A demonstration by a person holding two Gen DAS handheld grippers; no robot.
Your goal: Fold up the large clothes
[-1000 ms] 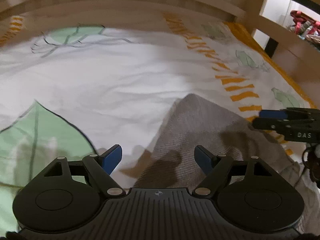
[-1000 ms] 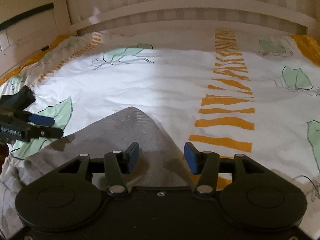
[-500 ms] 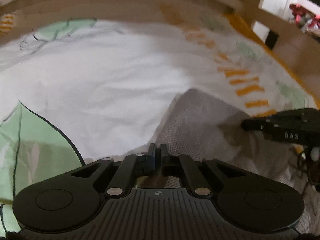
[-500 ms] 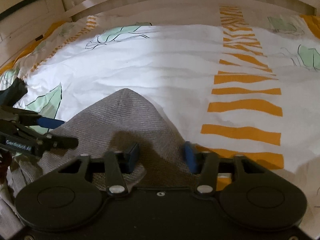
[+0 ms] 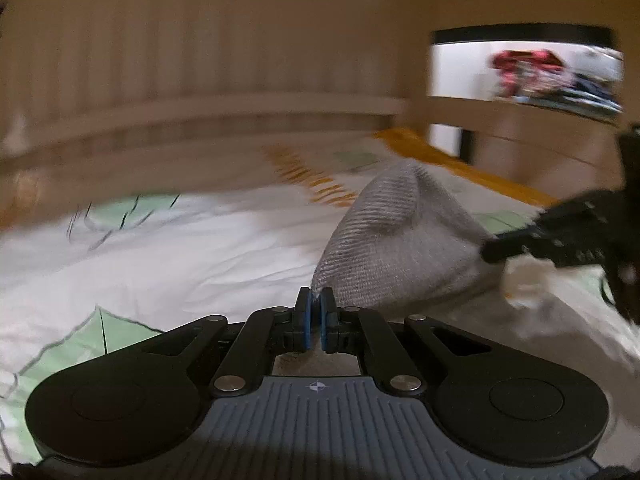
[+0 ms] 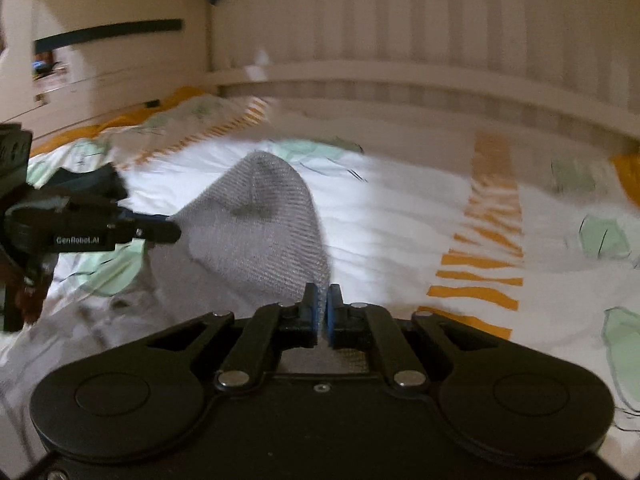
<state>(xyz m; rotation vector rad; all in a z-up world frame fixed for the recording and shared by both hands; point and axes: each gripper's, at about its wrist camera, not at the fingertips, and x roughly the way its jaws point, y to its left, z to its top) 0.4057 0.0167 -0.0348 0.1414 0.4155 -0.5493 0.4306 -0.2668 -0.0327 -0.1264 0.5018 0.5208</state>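
A bed (image 6: 400, 216) with a white cover printed in green leaves and orange stripes serves as the folding surface, broad and soft enough to spread a big garment on. Across its near part lies the grey knitted garment (image 6: 264, 232), most of it resting on the cover while one end rises in a peak, because two grips hold it up from either side. The left gripper (image 5: 315, 312) has its blue pads pressed together on one edge of the knit, and the right gripper (image 6: 322, 312) is likewise clamped on the opposite edge. Holding both edges probably lets the person carry that end over as a straight fold.
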